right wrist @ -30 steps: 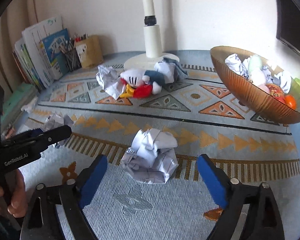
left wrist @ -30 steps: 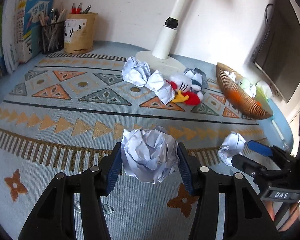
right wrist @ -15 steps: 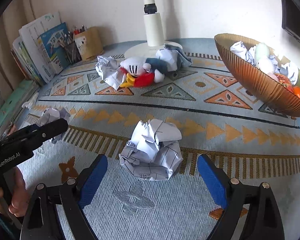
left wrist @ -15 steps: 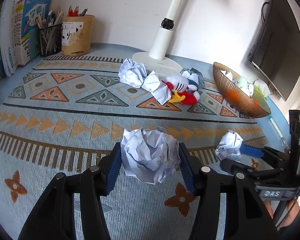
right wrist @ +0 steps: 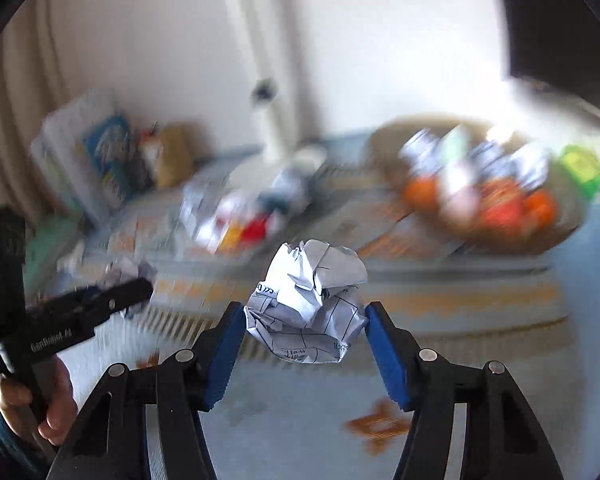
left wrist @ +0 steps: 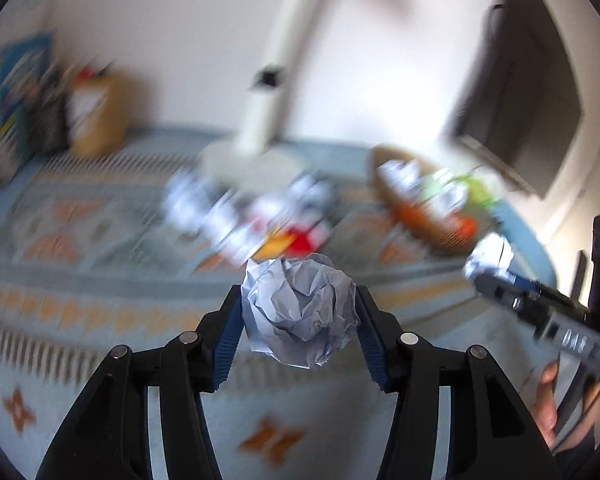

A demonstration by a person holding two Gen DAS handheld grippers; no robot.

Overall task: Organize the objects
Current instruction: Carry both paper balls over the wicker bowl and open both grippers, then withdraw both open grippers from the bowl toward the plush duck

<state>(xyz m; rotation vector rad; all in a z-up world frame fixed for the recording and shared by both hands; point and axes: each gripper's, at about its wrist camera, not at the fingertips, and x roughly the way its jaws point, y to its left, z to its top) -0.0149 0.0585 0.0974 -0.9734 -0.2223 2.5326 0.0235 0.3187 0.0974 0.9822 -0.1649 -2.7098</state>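
My left gripper (left wrist: 300, 320) is shut on a crumpled white paper ball (left wrist: 300, 312), held above the patterned cloth (left wrist: 100, 280). In the right wrist view my right gripper (right wrist: 306, 324) has its jaws closing, and both blue pads press on a crumpled printed paper ball (right wrist: 308, 304) lifted clear of the cloth. The right gripper (left wrist: 500, 280) and its ball (left wrist: 490, 252) also show at the left wrist view's right edge. The left gripper (right wrist: 132, 288) shows at the left of the right wrist view. A brown basket (right wrist: 572, 224) full of paper and toys stands at the back right. Both views are blurred.
More crumpled paper (left wrist: 188, 204) and a plush toy (left wrist: 296, 240) lie mid-table in front of a white lamp base (left wrist: 256, 160). Pen holders (left wrist: 96, 120) and books (left wrist: 16, 92) stand at the back left. A dark monitor (left wrist: 520, 100) hangs at the right.
The right jaws closed onto the printed paper ball. Both grippers then rose from the cloth with their paper balls, and the basket now sits nearer the middle of each view.
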